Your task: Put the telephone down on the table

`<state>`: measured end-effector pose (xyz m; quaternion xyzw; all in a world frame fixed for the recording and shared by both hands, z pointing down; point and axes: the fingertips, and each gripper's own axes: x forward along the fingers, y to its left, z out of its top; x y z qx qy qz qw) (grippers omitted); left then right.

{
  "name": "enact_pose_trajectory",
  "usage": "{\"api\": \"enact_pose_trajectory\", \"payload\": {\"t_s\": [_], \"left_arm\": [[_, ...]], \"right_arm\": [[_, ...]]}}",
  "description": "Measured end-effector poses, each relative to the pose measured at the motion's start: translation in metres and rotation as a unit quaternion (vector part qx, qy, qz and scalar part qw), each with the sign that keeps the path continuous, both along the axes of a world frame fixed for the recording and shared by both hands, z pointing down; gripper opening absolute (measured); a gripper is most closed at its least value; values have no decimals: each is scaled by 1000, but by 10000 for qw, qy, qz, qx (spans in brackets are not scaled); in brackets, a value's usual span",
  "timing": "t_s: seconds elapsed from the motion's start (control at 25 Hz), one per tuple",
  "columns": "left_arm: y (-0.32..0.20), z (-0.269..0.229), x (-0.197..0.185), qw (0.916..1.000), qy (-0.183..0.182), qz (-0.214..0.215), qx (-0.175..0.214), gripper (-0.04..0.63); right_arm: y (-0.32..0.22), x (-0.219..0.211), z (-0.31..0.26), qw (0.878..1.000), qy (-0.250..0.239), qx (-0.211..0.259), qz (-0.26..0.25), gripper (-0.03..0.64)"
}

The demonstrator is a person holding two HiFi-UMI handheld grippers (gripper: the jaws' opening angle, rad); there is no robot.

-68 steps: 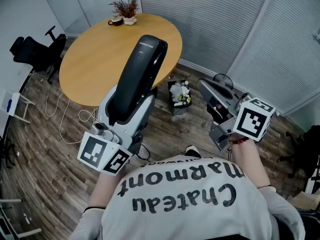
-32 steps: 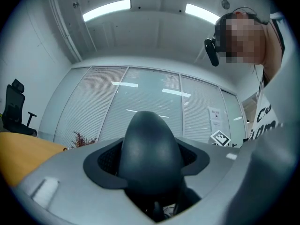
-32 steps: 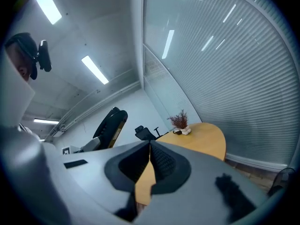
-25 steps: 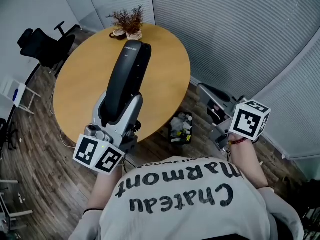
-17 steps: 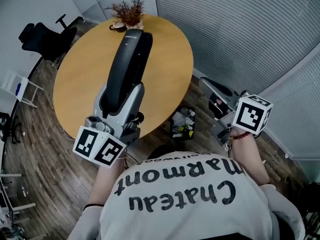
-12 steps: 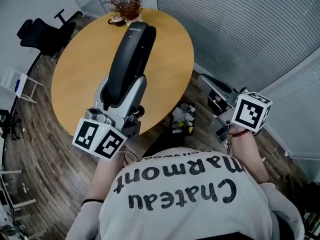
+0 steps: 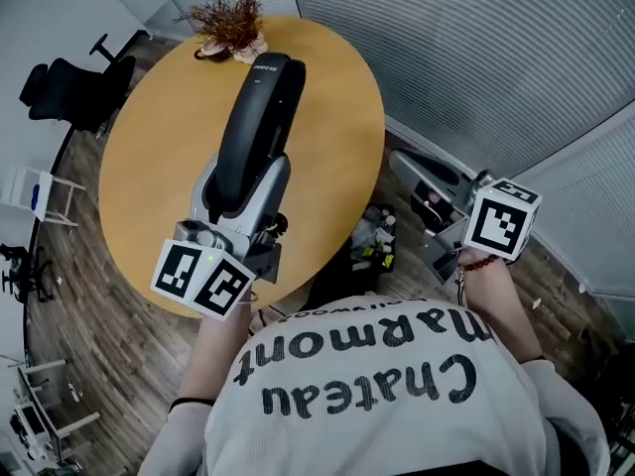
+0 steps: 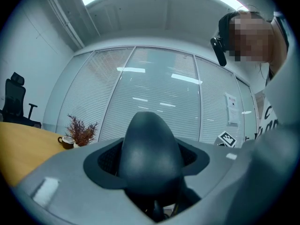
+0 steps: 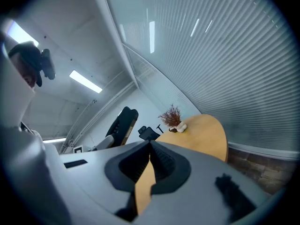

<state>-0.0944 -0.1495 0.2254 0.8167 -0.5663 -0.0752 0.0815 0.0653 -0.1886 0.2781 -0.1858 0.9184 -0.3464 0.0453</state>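
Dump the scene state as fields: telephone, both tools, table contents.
table: round, wooden
on table: plant and cup at the far edge
telephone: black handset, held over the table, tip toward the plant
left tool: shut on the telephone's near end
right tool: jaws together, nothing between them, past the table's right edge
waste bin: on the floor beside the table
task: telephone not yet set down
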Motion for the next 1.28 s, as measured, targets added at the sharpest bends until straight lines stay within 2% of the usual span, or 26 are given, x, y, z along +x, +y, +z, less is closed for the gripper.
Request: {"api": "enact_pose_trajectory", "payload": {"t_s": [0.16,0.4,0.64,0.92,1.28], "left_arm": [[-35,20,-8,9997,-17,122,-226,303],[-85,56,-25,9981,-139,279,-530,304],[-132,109,-55,9940,6,369,-1031,302],[-166,159,-70,9901,155,515,-1297,302],[-190,230,-85,9782,332,483,-1992,302]], "right_arm": [[-23,-12,10,9996,-217,-157,-7,15],[-63,-43,50,9993,92,-354,-6,15],[-93,-83,94,9962,354,-794,-59,15],[-116,-104,136,9923,488,-1134,-36,15],[-123,-113,167,9881,554,-1431,74,15]]}}
